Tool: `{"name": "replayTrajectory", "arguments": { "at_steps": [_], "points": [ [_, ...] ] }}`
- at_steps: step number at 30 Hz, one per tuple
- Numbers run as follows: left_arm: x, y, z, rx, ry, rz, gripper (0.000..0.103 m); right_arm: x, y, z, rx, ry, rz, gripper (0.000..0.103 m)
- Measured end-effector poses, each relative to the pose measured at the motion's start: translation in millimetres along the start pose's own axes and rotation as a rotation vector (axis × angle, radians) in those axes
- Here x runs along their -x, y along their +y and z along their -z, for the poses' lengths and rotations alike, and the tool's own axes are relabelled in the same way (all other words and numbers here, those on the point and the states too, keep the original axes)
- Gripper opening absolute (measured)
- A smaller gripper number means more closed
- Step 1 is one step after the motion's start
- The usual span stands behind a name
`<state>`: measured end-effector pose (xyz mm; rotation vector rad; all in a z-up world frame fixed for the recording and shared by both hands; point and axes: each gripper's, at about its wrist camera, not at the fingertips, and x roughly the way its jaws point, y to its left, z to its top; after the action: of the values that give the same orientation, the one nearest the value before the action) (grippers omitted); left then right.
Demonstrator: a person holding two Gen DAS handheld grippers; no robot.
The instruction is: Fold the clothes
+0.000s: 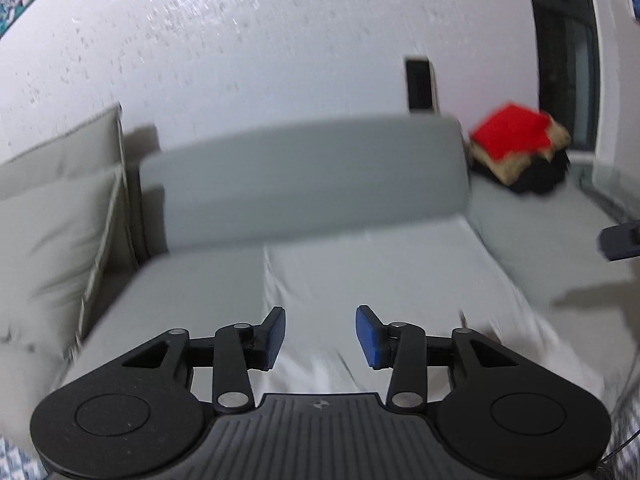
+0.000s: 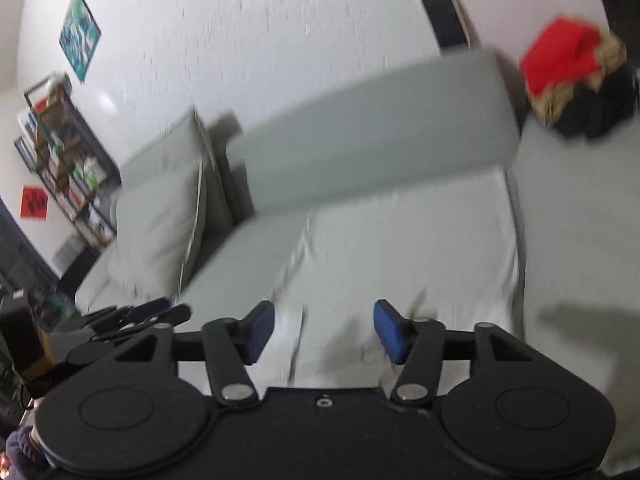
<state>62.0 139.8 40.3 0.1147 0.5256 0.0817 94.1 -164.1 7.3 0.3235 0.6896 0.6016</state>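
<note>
A pale, whitish garment lies spread flat on the grey sofa seat, with a straight fold along its left edge. My left gripper hovers above the garment's near end, open, with nothing between its blue pads. In the right wrist view the same garment fills the middle. My right gripper is also open and empty above its near edge. The left gripper shows at that view's lower left. The right gripper's tip pokes in at the left wrist view's right edge.
A pile of clothes topped by a red piece over tan and black ones sits on the sofa's far right. A grey cushion leans at the left. The backrest runs behind. A bookshelf stands by the wall.
</note>
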Motion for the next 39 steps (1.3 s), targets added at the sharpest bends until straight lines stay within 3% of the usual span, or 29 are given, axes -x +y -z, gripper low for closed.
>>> {"name": "replayTrajectory", "arguments": {
  "at_steps": [2, 5, 7, 8, 12, 17, 18, 21, 24, 29, 34, 36, 37, 39],
  "points": [
    [-21, 14, -17, 0.03, -0.014, -0.01, 0.044, -7, -7, -23, -0.003, -0.06, 0.054, 0.083],
    [-69, 36, -33, 0.091, -0.002, -0.015, 0.046, -33, -30, -50, -0.031, -0.115, 0.136, 0.083],
    [-116, 54, -33, 0.152, 0.065, -0.014, 0.045, -61, -56, -63, -0.099, -0.111, 0.16, 0.083],
    [-141, 62, -32, 0.182, 0.103, -0.014, 0.045, -77, -71, -67, -0.135, -0.104, 0.169, 0.08],
    [-235, 89, -16, 0.254, 0.221, -0.006, 0.045, -142, -130, -66, -0.2, -0.071, 0.263, 0.038],
    [-324, 111, 5, 0.306, 0.315, 0.033, 0.046, -201, -202, -60, -0.26, -0.043, 0.299, 0.036],
    [-336, 115, 7, 0.319, 0.316, 0.037, 0.046, -210, -216, -60, -0.281, -0.044, 0.298, 0.04],
    [-368, 123, 11, 0.338, 0.325, 0.059, 0.049, -234, -253, -61, -0.341, -0.06, 0.31, 0.046],
    [-396, 124, 10, 0.328, 0.339, 0.084, 0.043, -254, -279, -65, -0.385, -0.086, 0.268, 0.034],
    [-431, 114, -8, 0.26, 0.298, 0.071, 0.037, -286, -293, -81, -0.362, -0.101, 0.226, 0.031],
    [-459, 103, -24, 0.189, 0.279, 0.028, 0.031, -316, -298, -92, -0.311, -0.093, 0.247, 0.031],
    [-465, 100, -28, 0.185, 0.269, 0.02, 0.02, -322, -297, -92, -0.294, -0.119, 0.259, 0.028],
    [-465, 98, -30, 0.18, 0.261, 0.008, 0.005, -324, -296, -92, -0.287, -0.131, 0.267, 0.025],
    [-460, 90, -34, 0.139, 0.238, -0.032, 0.004, -326, -293, -90, -0.285, -0.149, 0.287, 0.009]
  ]
}}
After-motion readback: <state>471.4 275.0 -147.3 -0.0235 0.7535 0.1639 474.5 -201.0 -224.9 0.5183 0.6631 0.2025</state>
